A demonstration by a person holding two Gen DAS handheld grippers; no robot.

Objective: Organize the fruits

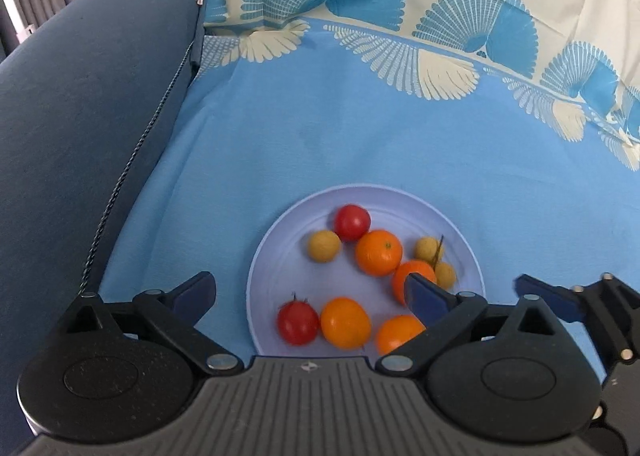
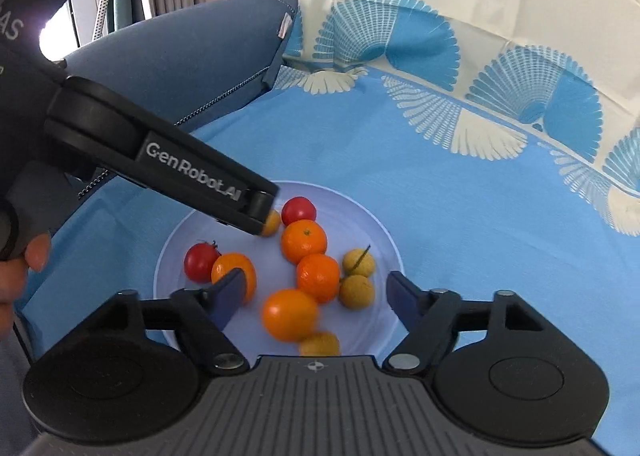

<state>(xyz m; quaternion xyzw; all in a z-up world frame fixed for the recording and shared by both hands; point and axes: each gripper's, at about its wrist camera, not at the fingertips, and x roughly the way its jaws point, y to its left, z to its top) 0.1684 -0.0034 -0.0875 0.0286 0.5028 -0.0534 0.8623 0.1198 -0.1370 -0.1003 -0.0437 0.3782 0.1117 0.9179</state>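
The pale blue plate (image 2: 384, 240) on the blue cloth (image 2: 460, 208) holds tangerines (image 2: 304, 241), cherry tomatoes (image 2: 299, 210) and small yellow fruits (image 2: 359, 262). Left tool (image 1: 308, 302) and right tool (image 2: 316, 292) hover above it, both gaping, gripping nothing.

A pale lilac plate (image 1: 460, 240) sits on a blue cloth (image 1: 320, 128) with cream fan patterns along its far edge, and a dark blue sofa arm (image 1: 88, 104) rises at nine o'clock. On the plate, a red tomato (image 1: 351, 222) lies at twelve o'clock, touching an orange (image 1: 378, 252) near the centre. A yellow-brown fruit (image 1: 323, 246) sits at ten o'clock; two more (image 1: 429, 249) cluster at three o'clock. A second tomato (image 1: 298, 323) and a second orange (image 1: 345, 322) touch at seven o'clock. The left gripper (image 1: 308, 296) hovers wide open, nothing between its fingers (image 1: 424, 300). The right gripper (image 1: 560, 300) enters at four o'clock.
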